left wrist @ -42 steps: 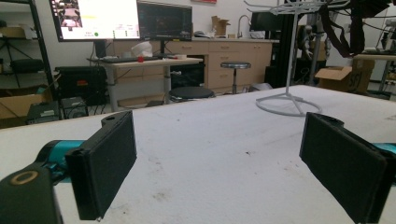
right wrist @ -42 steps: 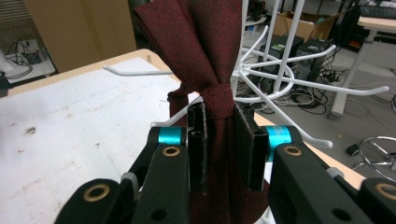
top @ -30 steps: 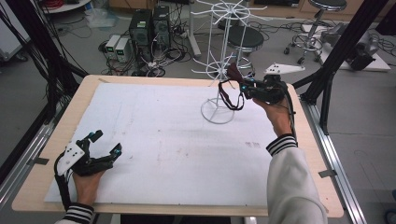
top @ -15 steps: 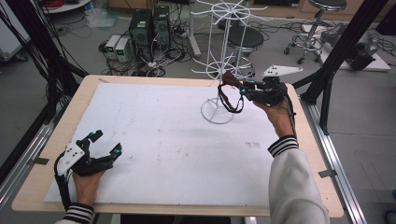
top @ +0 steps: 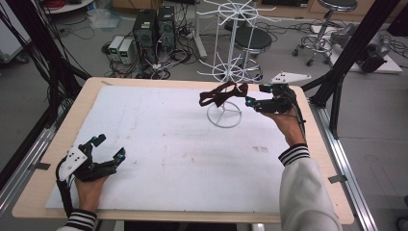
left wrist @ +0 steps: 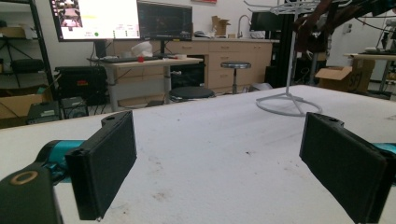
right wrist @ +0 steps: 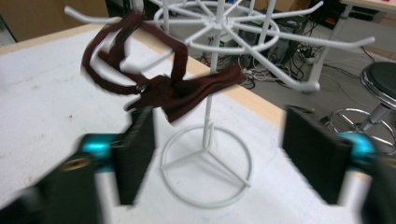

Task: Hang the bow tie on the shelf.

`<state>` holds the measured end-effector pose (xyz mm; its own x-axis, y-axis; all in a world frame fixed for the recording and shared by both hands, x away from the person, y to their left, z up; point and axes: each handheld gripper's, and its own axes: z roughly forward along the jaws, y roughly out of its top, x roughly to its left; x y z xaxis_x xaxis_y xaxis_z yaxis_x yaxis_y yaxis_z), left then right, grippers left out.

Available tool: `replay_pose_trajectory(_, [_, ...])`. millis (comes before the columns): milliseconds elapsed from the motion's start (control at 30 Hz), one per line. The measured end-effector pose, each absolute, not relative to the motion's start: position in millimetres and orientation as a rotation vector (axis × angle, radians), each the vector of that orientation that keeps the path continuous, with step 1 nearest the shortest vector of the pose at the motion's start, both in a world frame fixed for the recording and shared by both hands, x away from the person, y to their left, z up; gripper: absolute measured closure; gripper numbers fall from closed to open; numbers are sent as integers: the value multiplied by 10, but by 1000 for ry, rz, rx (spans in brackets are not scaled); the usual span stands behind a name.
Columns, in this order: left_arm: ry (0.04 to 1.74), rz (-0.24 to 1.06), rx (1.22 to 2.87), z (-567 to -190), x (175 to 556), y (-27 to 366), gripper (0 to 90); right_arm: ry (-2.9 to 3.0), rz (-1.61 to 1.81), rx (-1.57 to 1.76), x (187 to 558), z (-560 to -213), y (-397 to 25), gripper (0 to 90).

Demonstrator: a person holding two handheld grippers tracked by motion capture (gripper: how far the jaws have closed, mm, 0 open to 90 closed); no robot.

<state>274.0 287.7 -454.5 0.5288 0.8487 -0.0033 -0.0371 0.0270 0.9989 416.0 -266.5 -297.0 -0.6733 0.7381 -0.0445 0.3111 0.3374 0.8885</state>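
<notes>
Right tool [top: 251,102] jaws wide apart, gripping nothing, raised just beside one dark red bow tie [top: 222,94] draped on one white wire rack [top: 224,115]; strap looped, limp. Left tool [top: 109,147] also wide open, empty, resting low on bench [top: 159,144], well apart.

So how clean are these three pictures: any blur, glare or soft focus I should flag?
Right gripper view: motion blur smears the black jaws and the dark red strap draped on the white wire rack. Left gripper view: sharp, but the bright monitor at the back is washed out. High view: evenly lit, slightly soft, with no strong shadows on the white table cover.
</notes>
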Motion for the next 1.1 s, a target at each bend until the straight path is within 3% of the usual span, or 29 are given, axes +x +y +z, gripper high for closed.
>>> replay_pose_trajectory(133, [772,800,1379,-4545,2740,2878,112,2149,1295,911,4084,-3009,-2681,7])
replay_pose_trajectory(567, [772,802,1380,-4545,2739,2874,112,2049,1403,900,3712,-3119,-2793,7])
replay_pose_trajectory(1100, [772,803,1380,-4544,2739,2874,112,1819,1451,944,3093,-3615,-2909,7])
